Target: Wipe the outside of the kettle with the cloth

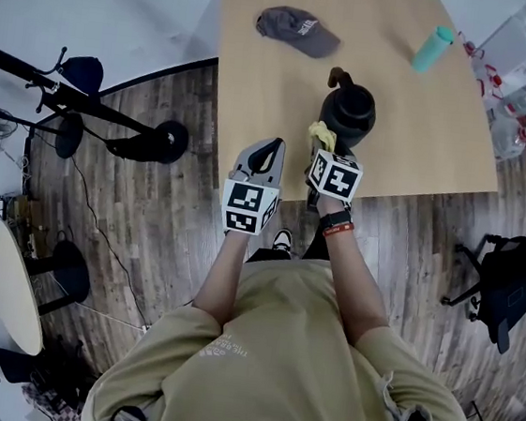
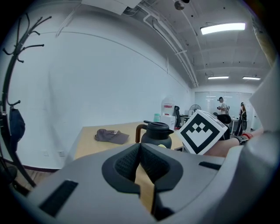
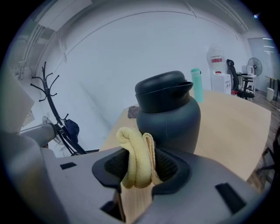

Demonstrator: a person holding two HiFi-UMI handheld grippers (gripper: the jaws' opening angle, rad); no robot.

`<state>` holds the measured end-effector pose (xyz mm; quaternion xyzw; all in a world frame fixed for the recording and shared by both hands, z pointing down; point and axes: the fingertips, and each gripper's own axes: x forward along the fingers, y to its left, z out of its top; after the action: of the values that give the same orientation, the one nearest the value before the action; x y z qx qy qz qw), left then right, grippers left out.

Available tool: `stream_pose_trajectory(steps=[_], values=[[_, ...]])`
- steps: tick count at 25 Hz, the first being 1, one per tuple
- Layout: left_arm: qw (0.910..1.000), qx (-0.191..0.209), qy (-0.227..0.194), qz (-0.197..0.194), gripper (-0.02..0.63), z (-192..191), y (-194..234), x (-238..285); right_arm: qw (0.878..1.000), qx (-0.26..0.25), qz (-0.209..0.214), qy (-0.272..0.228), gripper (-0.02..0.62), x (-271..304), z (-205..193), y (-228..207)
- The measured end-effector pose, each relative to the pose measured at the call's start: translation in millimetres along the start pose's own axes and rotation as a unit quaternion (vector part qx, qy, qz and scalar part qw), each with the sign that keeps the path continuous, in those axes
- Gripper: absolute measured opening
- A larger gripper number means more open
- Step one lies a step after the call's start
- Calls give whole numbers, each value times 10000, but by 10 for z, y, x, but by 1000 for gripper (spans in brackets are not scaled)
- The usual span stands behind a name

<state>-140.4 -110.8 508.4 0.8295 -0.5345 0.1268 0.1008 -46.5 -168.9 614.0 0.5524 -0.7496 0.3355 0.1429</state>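
A dark grey kettle (image 1: 349,111) with a brown handle stands near the table's front edge; it also shows in the right gripper view as the kettle (image 3: 168,114) and farther off in the left gripper view as the kettle (image 2: 155,135). My right gripper (image 3: 140,165) is shut on a folded yellow cloth (image 3: 137,158), held just in front of the kettle's lower side. In the head view the cloth (image 1: 322,133) sits against the kettle's near left. My left gripper (image 2: 140,164) is shut with nothing in it, held off the table's front edge, left of the right gripper (image 1: 330,162).
A grey cap (image 1: 297,30) lies at the far left of the wooden table (image 1: 257,100), and a teal bottle (image 1: 431,49) lies far right. A coat stand (image 1: 77,103) is on the floor to the left, an office chair (image 1: 505,280) to the right.
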Motion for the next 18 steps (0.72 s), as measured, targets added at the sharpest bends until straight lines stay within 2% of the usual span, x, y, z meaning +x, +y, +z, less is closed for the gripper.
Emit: stream_pose_trajectory(steps=[4, 18], values=[[9999, 8, 0, -118, 23, 14, -116, 53, 10000, -92, -25, -19, 158, -101, -61, -115], [9992, 85, -31, -380, 23, 100, -380, 168, 9997, 71, -216, -46, 155, -377, -131, -512]])
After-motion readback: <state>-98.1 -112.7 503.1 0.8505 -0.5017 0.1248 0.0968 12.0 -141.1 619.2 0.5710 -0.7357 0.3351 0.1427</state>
